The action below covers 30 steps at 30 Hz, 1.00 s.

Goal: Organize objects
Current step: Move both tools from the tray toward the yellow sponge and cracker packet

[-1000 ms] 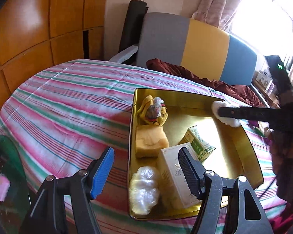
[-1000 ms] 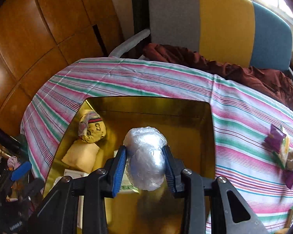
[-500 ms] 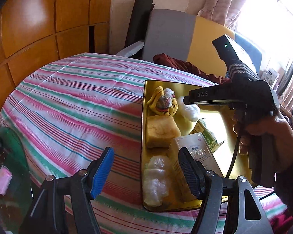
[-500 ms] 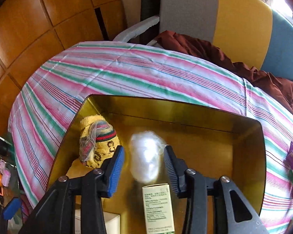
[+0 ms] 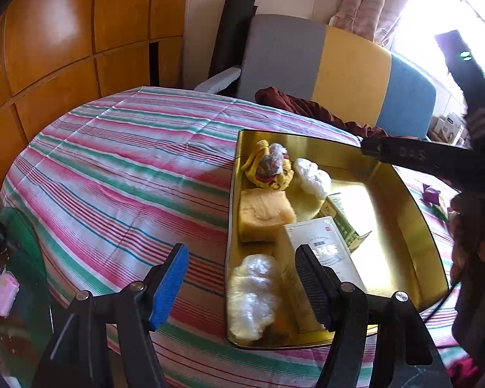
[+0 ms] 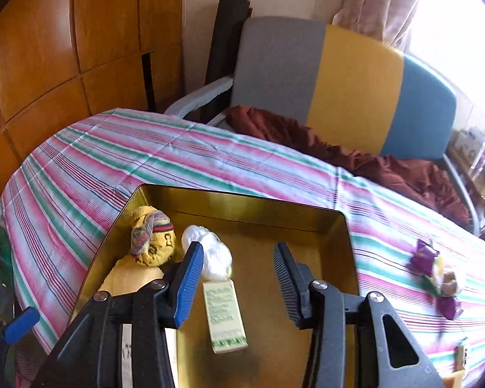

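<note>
Striped tablecloth (image 6: 210, 158); gold tray (image 6: 242, 200) on it. Left gripper (image 5: 242, 278) wide, empty, at the tray's near-left corner. Right gripper (image 6: 239, 278) wide, empty, above the tray; plastic-wrapped bundle (image 6: 210, 255) lies just beside its left finger. Purple wrappers (image 6: 433, 274) lie well right of the tray, so the right gripper looks nearer. Only the left view shows a second bundle (image 5: 252, 291).

My striped tablecloth (image 6: 210, 158) covers the table. On it sit the gold tray (image 5: 417, 213) and, I think, purple wrappers (image 6: 423, 257).
</note>
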Motion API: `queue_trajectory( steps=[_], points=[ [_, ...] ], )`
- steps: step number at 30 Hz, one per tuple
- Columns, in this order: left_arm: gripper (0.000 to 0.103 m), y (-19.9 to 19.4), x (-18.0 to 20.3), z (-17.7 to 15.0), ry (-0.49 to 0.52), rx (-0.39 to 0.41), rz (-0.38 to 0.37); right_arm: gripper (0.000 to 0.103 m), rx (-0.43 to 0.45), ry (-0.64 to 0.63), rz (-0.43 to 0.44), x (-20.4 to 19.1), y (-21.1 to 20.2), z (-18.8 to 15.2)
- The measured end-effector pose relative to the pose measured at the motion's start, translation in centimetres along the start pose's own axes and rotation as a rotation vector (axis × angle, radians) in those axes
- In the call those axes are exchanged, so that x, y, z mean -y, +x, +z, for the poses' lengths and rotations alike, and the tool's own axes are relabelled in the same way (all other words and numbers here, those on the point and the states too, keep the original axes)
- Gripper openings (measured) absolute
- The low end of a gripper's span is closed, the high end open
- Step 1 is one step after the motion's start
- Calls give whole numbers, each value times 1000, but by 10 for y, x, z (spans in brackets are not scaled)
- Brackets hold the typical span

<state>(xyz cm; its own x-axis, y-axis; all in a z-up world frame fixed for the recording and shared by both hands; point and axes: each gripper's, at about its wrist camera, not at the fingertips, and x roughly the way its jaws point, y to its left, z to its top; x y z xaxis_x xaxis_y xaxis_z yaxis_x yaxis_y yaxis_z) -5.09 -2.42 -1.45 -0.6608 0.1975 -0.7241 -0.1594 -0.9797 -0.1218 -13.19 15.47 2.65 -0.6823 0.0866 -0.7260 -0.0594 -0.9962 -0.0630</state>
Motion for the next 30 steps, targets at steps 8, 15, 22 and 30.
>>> queue_trajectory(
  steps=[8, 15, 22, 30],
  points=[
    [69, -8, 22, 0, 44, 17, -24, 46, 76, 8, -53, 15, -45, -14],
    [69, -15, 45, 2, 92, 30, -50, 46, 124, 16, -124, 31, -77, -24],
    [69, -19, 78, 5, 167, 43, -83, 46, 137, 56, -204, 64, -98, -40],
    [69, -17, 133, 10, 264, 49, -166, 46, 130, 134, -328, 122, -119, -64]
  ],
)
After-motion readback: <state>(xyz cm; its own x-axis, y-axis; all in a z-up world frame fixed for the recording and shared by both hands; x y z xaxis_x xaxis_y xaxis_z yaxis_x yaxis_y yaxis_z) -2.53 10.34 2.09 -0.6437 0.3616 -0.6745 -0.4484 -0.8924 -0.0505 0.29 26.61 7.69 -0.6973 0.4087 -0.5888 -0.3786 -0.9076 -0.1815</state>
